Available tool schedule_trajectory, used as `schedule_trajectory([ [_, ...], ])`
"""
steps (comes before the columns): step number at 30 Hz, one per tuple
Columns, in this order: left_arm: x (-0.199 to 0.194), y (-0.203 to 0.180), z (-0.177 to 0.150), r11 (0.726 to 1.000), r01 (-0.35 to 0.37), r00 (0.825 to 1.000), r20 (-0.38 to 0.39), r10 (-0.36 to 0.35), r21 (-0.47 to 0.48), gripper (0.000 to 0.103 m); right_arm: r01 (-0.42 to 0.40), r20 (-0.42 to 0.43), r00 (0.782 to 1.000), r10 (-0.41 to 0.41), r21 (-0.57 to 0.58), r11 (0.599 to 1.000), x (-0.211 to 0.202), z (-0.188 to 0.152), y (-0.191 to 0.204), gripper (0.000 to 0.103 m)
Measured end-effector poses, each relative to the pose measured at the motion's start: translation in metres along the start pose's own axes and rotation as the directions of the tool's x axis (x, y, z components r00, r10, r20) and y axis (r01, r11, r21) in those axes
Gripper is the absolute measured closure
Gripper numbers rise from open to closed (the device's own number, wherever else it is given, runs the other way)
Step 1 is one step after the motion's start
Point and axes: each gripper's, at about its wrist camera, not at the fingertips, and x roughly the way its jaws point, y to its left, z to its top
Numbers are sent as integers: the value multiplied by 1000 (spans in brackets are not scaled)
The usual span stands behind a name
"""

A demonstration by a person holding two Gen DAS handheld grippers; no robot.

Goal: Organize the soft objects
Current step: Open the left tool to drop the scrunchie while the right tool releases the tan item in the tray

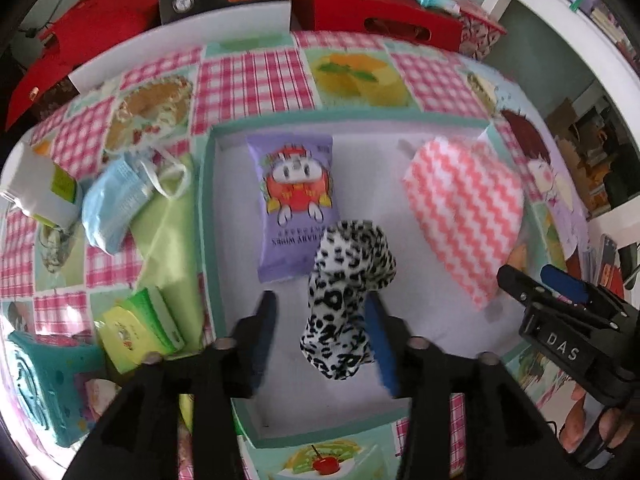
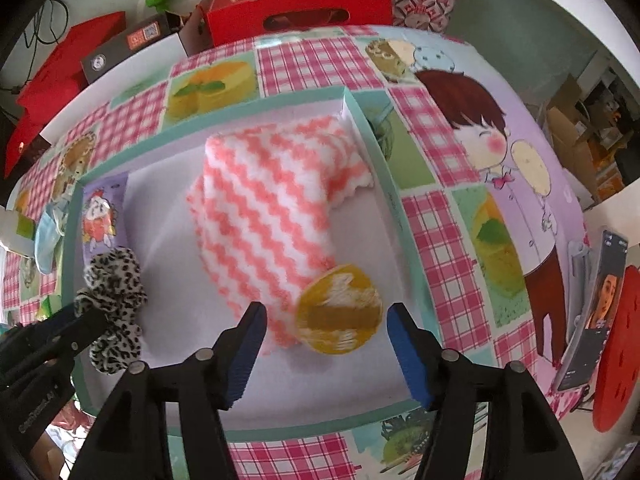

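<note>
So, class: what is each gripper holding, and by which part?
Nothing: left gripper stands open around the leopard scrunchie, right gripper open around the yellow disc.

A black-and-white leopard-spotted scrunchie is seen beside a purple wipes packet printed with a red and white cartoon figure. A cloth is patterned in coral-pink and white zigzags, and a yellow round sponge is streaked with white. The tray is rimmed in teal, with a pale lilac-white floor. The tablecloth is checked in pink and white between cartoon panels. A face mask is coloured light blue. The gripper pads are blue on black fingers.
</note>
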Motion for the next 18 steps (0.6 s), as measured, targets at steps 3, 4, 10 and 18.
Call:
schedule_trajectory([
  [3,-13,3,2,1000,3,999,38,-3,-3,42,-1,27,1000,1,-7,1000,-9,3,3,30],
  [4,-17,5,2,1000,4,999,48,-4,-7,40,0,36,999,1,-10,1000,-12,3,4,30],
  [10,-34,12,5,999,20,995,102,-17,-31,31,-1,81,997,3,-25,1000,-27,6,10,22],
  [18,-39,32,8,995,20,992,129,-8,-98,30,-10,154,988,17,-48,999,-44,7,21,4],
])
